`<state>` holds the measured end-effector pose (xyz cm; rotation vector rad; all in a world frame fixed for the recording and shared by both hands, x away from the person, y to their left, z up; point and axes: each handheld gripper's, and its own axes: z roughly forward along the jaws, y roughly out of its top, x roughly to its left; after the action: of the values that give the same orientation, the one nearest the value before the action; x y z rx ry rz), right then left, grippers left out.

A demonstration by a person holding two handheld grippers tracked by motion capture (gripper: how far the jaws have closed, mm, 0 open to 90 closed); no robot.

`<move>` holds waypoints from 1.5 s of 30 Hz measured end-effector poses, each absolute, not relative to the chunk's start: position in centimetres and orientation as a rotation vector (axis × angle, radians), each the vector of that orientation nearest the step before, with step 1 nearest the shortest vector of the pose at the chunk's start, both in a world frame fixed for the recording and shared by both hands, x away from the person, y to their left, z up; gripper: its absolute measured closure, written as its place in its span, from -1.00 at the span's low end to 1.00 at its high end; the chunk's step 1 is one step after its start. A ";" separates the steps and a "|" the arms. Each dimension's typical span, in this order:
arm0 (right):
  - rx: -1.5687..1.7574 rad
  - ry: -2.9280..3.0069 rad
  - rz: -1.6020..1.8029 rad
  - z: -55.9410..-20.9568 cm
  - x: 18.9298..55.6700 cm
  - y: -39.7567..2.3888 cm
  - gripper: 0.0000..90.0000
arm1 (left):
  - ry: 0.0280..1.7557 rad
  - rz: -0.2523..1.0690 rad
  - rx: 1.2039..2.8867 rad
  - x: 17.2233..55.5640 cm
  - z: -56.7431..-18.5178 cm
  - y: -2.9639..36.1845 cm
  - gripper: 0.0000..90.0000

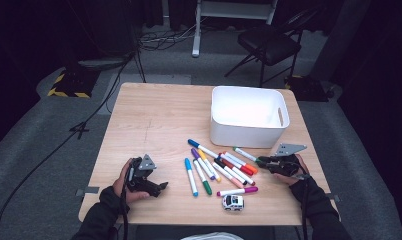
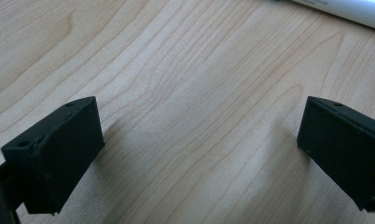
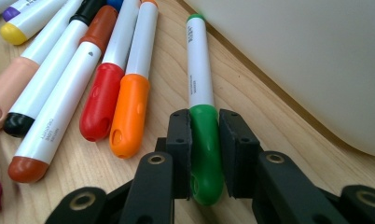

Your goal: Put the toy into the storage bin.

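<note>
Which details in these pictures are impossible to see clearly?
- Print on the green marker: too small and blurred in the right gripper view.
- The marker in the left gripper view: cut off by the top edge, colour unknown.
- Inside of the white bin: its floor is washed out in the high view.

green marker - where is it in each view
High view: the green marker lies right of centre, just in front of the white bin, its cap end in the right tool.
Left gripper view: not in it.
Right gripper view: low centre, green cap pinched between the black jaws, white barrel running up the picture.
Shared landmark: the bin wall beside it and the orange marker next to it.
</note>
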<state>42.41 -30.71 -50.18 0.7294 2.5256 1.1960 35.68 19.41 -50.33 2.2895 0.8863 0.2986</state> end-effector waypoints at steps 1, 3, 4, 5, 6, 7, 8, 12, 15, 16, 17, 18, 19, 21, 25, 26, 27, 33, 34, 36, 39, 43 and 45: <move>0.729 2.525 1.194 -50.2 42.4 -30.7 0.68 | 0.879 0.311 2.292 35.7 -50.3 19.4 -0.99; 0.734 2.522 1.193 -50.1 42.3 -30.7 0.68 | 0.878 0.316 2.293 35.7 -50.3 19.5 -0.99; 0.731 2.515 1.202 -50.1 42.2 -30.8 0.68 | 0.879 0.316 2.293 35.7 -50.3 19.5 -0.99; 0.728 2.517 1.212 -49.9 42.2 -30.9 0.68 | 0.879 0.316 2.293 35.7 -50.3 19.5 -0.99; 0.734 2.509 1.224 -49.9 42.2 -30.9 0.68 | 0.878 0.314 2.295 35.7 -50.3 19.5 -0.99; 0.728 2.509 1.236 -49.7 42.1 -31.0 0.68 | 0.878 0.302 2.292 35.7 -50.3 19.4 -0.99; 0.728 2.509 1.236 -49.7 42.1 -31.0 0.68 | 0.878 0.302 2.292 35.7 -50.3 19.4 -0.99; 0.713 2.493 1.245 -49.3 41.8 -31.1 0.68 | 0.879 0.302 2.292 35.7 -50.3 19.4 -0.99; 0.687 2.473 1.274 -48.5 41.5 -31.4 0.68 | 0.881 0.301 2.291 35.7 -50.3 19.4 -0.99; 0.685 2.468 1.278 -48.2 41.4 -31.4 0.68 | 0.881 0.300 2.291 35.7 -50.3 19.4 -0.99; 0.670 2.449 1.300 -47.7 41.2 -31.6 0.68 | 0.878 0.301 2.292 35.7 -50.3 19.4 -0.99; 0.670 2.449 1.300 -47.7 41.2 -31.6 0.68 | 0.878 0.301 2.292 35.7 -50.3 19.4 -0.99; 0.670 2.442 1.304 -47.5 41.1 -31.7 0.68 | 0.878 0.301 2.292 35.7 -50.3 19.4 -0.99; 0.648 2.438 1.320 -46.9 40.9 -31.8 0.68 | 0.881 0.301 2.291 35.7 -50.3 19.4 -0.99; 0.607 2.434 1.334 -46.0 40.5 -31.5 0.68 | 0.881 0.303 2.291 35.7 -50.3 19.4 -0.99; 0.598 2.429 1.344 -45.8 40.4 -31.4 0.68 | 0.878 0.301 2.293 35.7 -50.3 19.4 -0.99; 0.573 2.420 1.371 -45.2 40.3 -31.3 0.68 | 0.880 0.302 2.292 35.7 -50.3 19.4 -0.99; 0.511 2.420 1.397 -43.3 39.9 -30.6 0.68 | 0.878 0.300 2.293 35.7 -50.3 19.4 -0.99; 0.511 2.420 1.397 -43.3 39.9 -30.6 0.68 | 0.878 0.300 2.293 35.7 -50.3 19.4 -0.99; 0.481 2.416 1.409 -42.7 39.8 -30.6 0.68 | 0.880 0.294 2.293 35.8 -50.3 19.4 -0.99; 0.463 2.406 1.426 -41.7 39.8 -30.5 0.68 | 0.879 0.293 2.294 35.8 -50.3 19.4 -0.99; 0.445 2.400 1.427 -40.4 40.2 -30.3 0.68 | 0.879 0.292 2.294 35.8 -50.3 19.4 -0.99; 0.423 2.402 1.425 -40.1 40.4 -30.0 0.68 | 0.877 0.292 2.296 35.8 -50.3 19.4 -0.99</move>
<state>40.38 -30.02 -40.07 0.4233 2.4021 1.4253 35.78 19.45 -50.30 2.2961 0.8768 0.2919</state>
